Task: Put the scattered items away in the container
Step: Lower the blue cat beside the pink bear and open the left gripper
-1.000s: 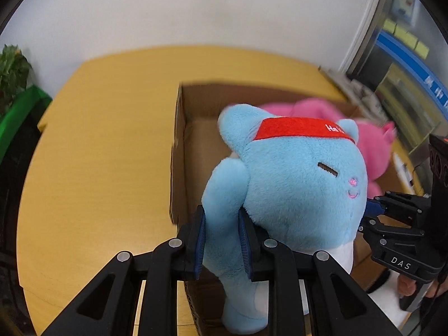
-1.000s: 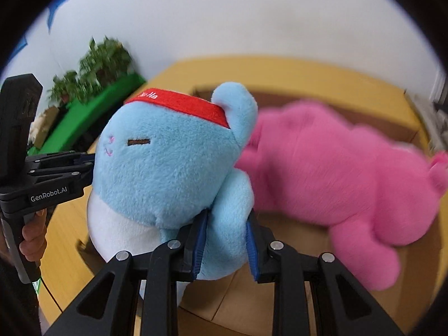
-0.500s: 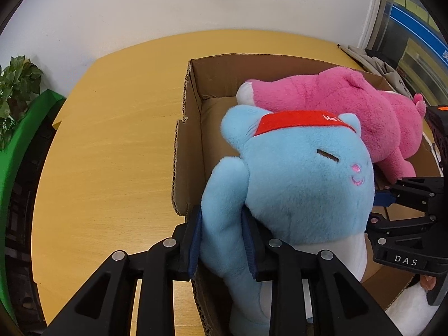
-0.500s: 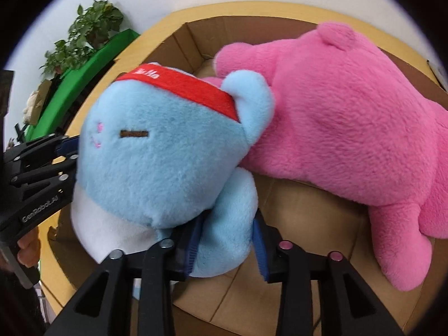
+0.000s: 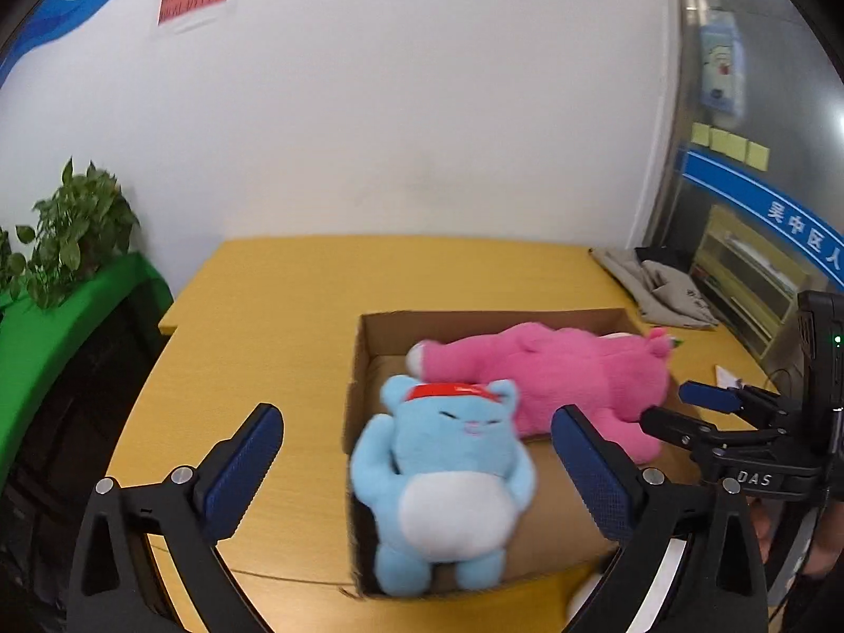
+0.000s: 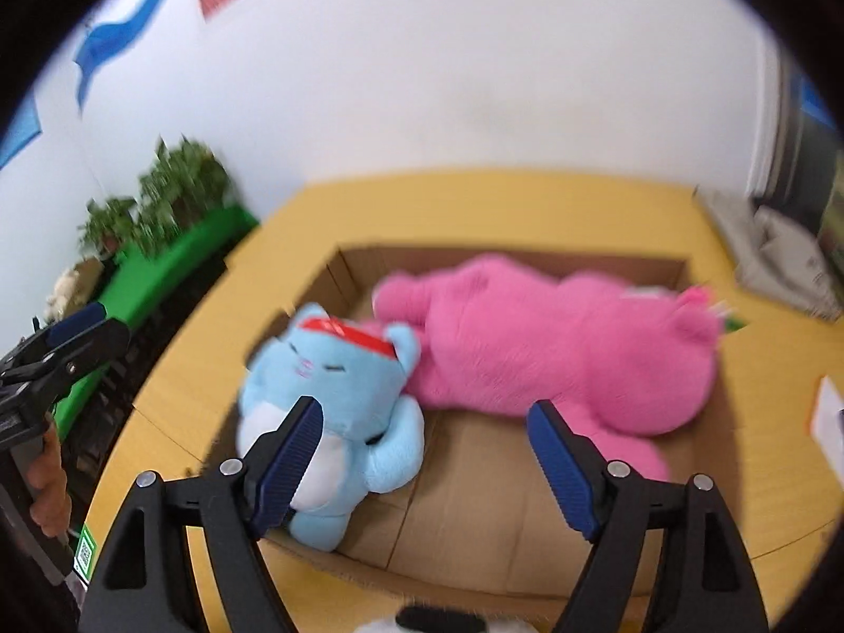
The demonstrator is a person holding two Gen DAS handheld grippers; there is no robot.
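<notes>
A blue plush cat with a red headband (image 5: pixel 443 480) lies on its back at the left end of an open cardboard box (image 5: pixel 364 369), next to a big pink plush (image 5: pixel 554 374). My left gripper (image 5: pixel 416 438) is open and empty above the blue plush. In the right wrist view the blue plush (image 6: pixel 337 406) and the pink plush (image 6: pixel 554 348) lie in the box (image 6: pixel 475 501). My right gripper (image 6: pixel 424 422) is open and empty above the box. The right gripper also shows in the left wrist view (image 5: pixel 686 406).
The box stands on a yellow wooden table (image 5: pixel 253 327). Folded grey cloth (image 5: pixel 654 285) lies at the table's far right. A green bench with a potted plant (image 5: pixel 74 242) stands left. A white furry thing (image 6: pixel 438 620) shows at the bottom edge of the right wrist view.
Both grippers opened and let go of the blue plush's arms, then pulled back and up. The blue plush now lies in the box.
</notes>
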